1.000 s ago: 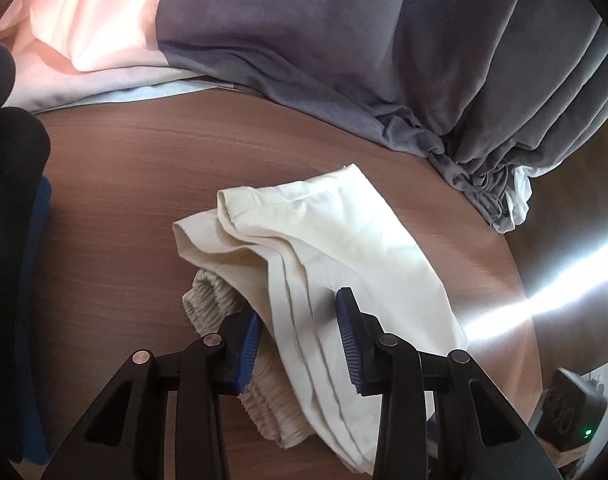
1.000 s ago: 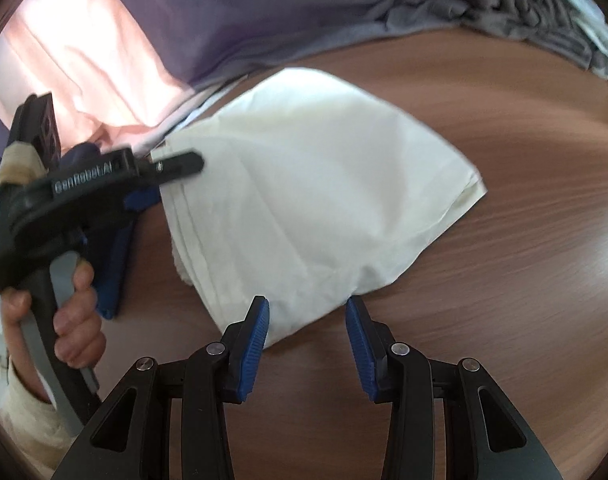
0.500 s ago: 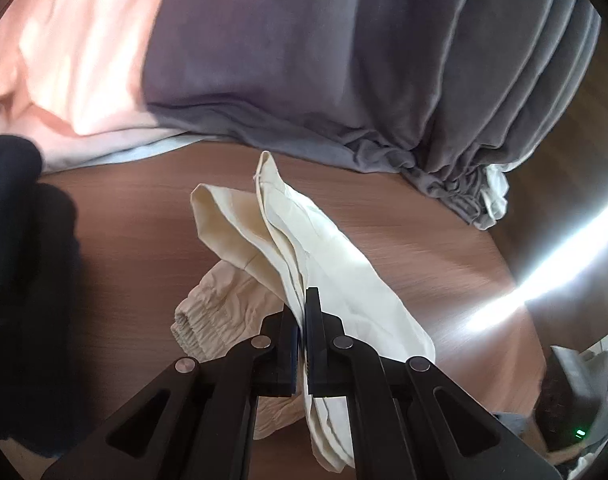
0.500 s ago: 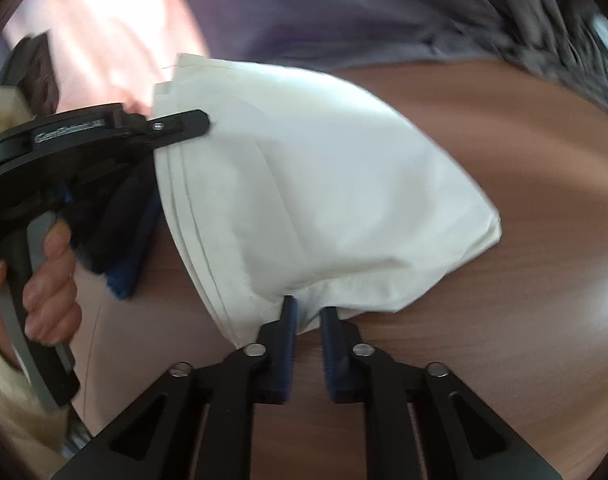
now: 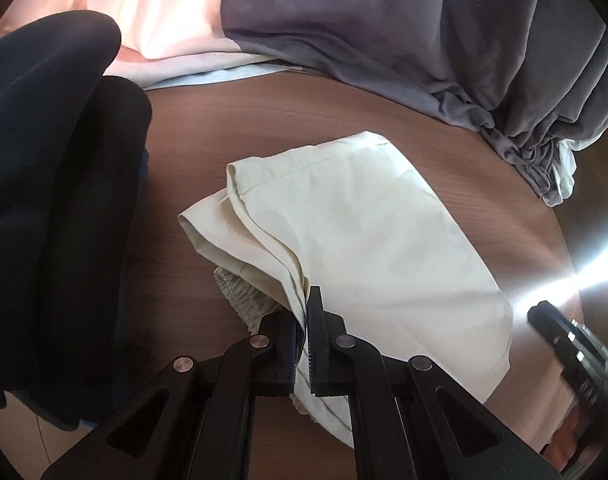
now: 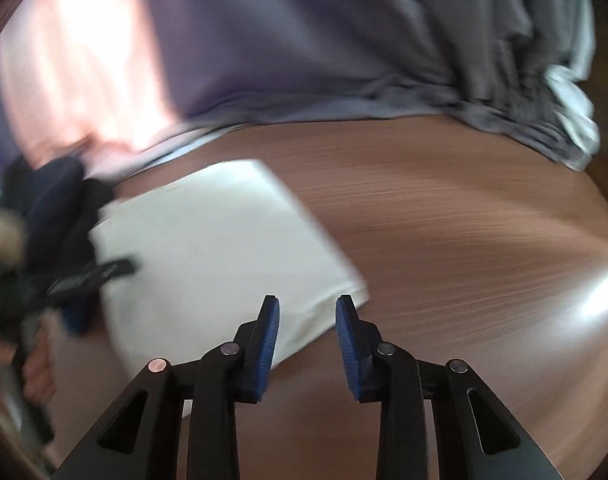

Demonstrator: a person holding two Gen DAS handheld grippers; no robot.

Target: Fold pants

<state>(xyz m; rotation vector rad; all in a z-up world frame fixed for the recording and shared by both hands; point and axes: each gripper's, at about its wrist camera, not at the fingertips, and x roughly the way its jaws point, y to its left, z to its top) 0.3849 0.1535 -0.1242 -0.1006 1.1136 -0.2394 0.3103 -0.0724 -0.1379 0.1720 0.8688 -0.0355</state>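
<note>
Left hand-held gripper [image 5: 304,344] clenched on the layered side edge of the cream pants [image 5: 367,232], same pinch as half a second ago. Right hand-held gripper [image 6: 307,336] released: its blue pads were closed on the near corner half a second ago, now spread apart with the corner just ahead of them, view motion-blurred. Pants lie folded on the brown bench [image 5: 383,120], elastic waistband [image 5: 244,296] poking out from under the fold, on its left side in the left wrist view. A dark garment [image 5: 56,200] sits left of them and grey curtains [image 5: 423,20] behind. Judgement: the fold has been laid down and the right side let go; the left release likely comes next, then tidying the waistband.
</note>
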